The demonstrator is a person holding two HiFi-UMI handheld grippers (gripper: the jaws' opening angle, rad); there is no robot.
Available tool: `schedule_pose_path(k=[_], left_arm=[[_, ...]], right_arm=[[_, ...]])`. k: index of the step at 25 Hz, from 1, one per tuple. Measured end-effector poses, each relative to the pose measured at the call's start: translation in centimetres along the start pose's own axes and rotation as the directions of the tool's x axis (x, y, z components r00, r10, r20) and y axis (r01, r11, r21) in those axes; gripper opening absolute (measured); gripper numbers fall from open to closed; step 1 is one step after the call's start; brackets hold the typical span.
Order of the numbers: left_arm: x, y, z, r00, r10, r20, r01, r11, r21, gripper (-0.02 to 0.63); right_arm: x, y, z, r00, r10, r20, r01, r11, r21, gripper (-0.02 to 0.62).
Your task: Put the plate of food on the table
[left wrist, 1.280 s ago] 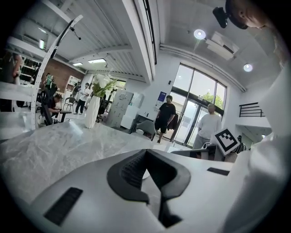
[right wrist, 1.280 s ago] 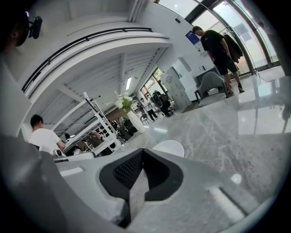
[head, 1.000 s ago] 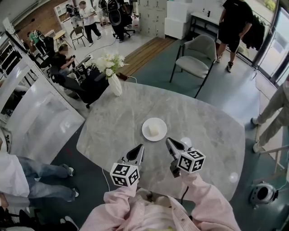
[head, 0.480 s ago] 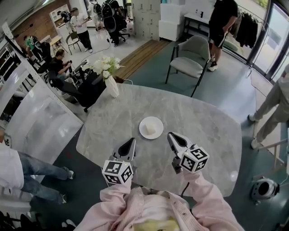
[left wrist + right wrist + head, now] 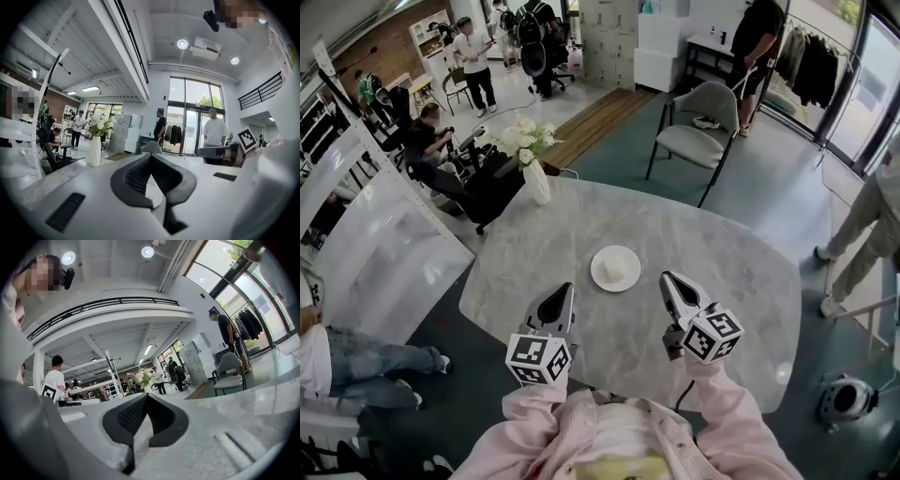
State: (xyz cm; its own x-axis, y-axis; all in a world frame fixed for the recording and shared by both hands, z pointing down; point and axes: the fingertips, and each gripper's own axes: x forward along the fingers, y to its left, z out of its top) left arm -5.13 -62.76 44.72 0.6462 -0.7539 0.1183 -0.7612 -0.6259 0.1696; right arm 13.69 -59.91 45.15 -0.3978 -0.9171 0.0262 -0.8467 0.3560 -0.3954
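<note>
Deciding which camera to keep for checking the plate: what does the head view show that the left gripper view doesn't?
Head view only: the small round white plate carrying a pale block of food, seen from above on the grey marble table, ahead of the left gripper and right gripper. Left gripper view only: round ceiling lights, and its fingers up close, meeting at the tips with nothing between. Both: the white vase of white flowers and the table.

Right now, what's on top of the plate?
One pale, blocky piece of food sits near the middle of the white plate on the marble table. Nothing else shows on it. The patch of plate beneath the food is covered.
</note>
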Motion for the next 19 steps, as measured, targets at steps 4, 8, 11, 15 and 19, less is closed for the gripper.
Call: schedule_pose_path(k=[4,8,11,15,19], left_arm=[[-0.3,0.5,0.3,1.000,0.022,0.009,-0.022,1.000,0.012,-0.002],[-0.5,0.8,0.5,0.999,0.034,0.011,-0.034,0.999,0.014,-0.002],[-0.7,0.8,0.8,0.999,0.041,0.011,-0.041,0.999,0.019,-0.002],[-0.9,0.9,0.9,0.999,0.052,0.015,-0.052,0.998,0.019,-0.002],[-0.7,0.9,0.6,0.998,0.058,0.016,-0.058,0.998,0.018,-0.002]], right_arm=[[-0.2,-0.4,0.3,1.000,-0.017,0.011,0.017,1.000,0.000,0.005],[-0.3,-0.8,0.5,0.999,-0.031,0.015,0.031,1.000,0.002,0.005],[-0.6,-0.8,0.7,0.999,-0.039,0.017,0.039,0.999,0.004,0.005],[-0.7,-0.9,0.9,0.999,-0.043,0.019,0.043,0.999,0.001,0.005],[-0.8,-1.4,0.9,0.999,-0.050,0.021,0.050,0.999,-0.003,0.005]])
